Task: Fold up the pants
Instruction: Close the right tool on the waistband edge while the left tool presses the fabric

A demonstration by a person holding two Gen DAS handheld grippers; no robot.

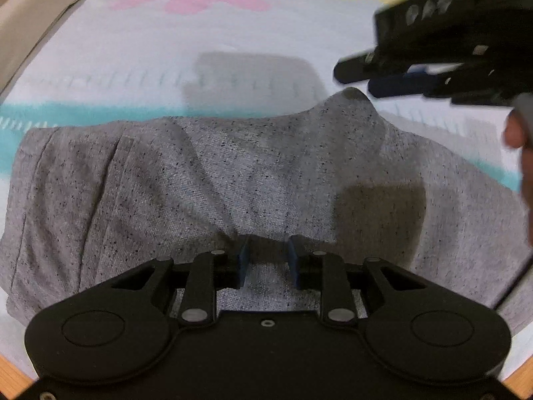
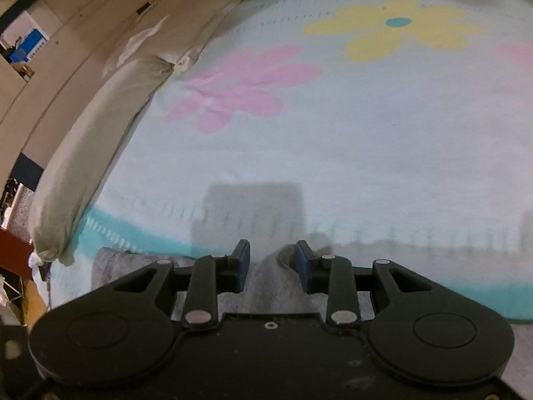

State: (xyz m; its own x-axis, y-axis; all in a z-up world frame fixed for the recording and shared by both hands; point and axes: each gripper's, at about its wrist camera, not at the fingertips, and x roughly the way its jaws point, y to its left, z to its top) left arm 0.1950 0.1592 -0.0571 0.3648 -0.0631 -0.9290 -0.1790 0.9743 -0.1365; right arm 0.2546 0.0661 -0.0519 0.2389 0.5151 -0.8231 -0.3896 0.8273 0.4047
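The grey speckled pants (image 1: 206, 180) lie folded on a flowered blanket (image 1: 233, 26). My left gripper (image 1: 268, 256) points down at their near part, its blue pads (image 1: 243, 260) apart and low over the cloth, with creases running toward them. My right gripper (image 1: 353, 78) hovers at the upper right, just above a raised peak of the pants (image 1: 353, 98). In the right wrist view that grey peak (image 2: 276, 263) stands between the spread jaws of my right gripper (image 2: 272, 260), close to the right pad (image 2: 301, 263) but not pinched.
A beige pillow or bolster (image 2: 110, 126) runs along the blanket's left side. A teal band (image 1: 20, 126) crosses the blanket behind the pants. A hand (image 1: 519, 153) shows at the right edge. Wooden corners (image 1: 13, 380) appear at the bottom.
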